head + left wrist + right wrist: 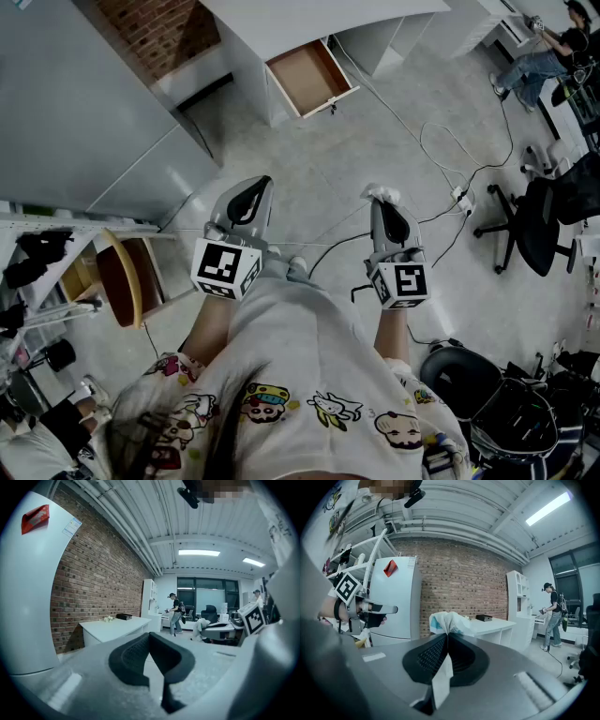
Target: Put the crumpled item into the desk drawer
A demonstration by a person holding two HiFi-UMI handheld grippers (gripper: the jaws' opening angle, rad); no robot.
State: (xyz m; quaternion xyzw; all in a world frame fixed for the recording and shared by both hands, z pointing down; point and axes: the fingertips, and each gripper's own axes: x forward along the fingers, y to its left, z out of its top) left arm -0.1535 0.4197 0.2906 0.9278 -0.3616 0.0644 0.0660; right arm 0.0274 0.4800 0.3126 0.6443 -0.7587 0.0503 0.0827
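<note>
The white crumpled paper item point(446, 619), which carried a pale blue patch, was clamped between the fingers point(427, 660) of the right gripper point(447, 637). Its bunched part stood just beyond the fingertips. A flat tail ran back between the pads toward the gripper body, so its long axis lay along the fingers. The pads were pressed together on that tail.

The open drawer with a brown wooden floor point(307, 77) projected from the white bench point(300, 23). It lay ahead of the fingertips, well apart from them, and offset toward the left-gripper side. Bare grey floor point(375, 141) lay between the fingertips and the drawer front. The drawer mouth faced upward, so the coming move was judged to require a forward carry followed by a release above the opening.

The left gripper point(255, 187) had its fingers together with nothing between them. In the head view it stood about as far from the drawer as the right gripper. Because the right gripper carried the item, it was judged the one suited to the delivery.

Both grippers were held in front of the person's torso, side by side and apart. Both pointed forward, roughly level.
</note>
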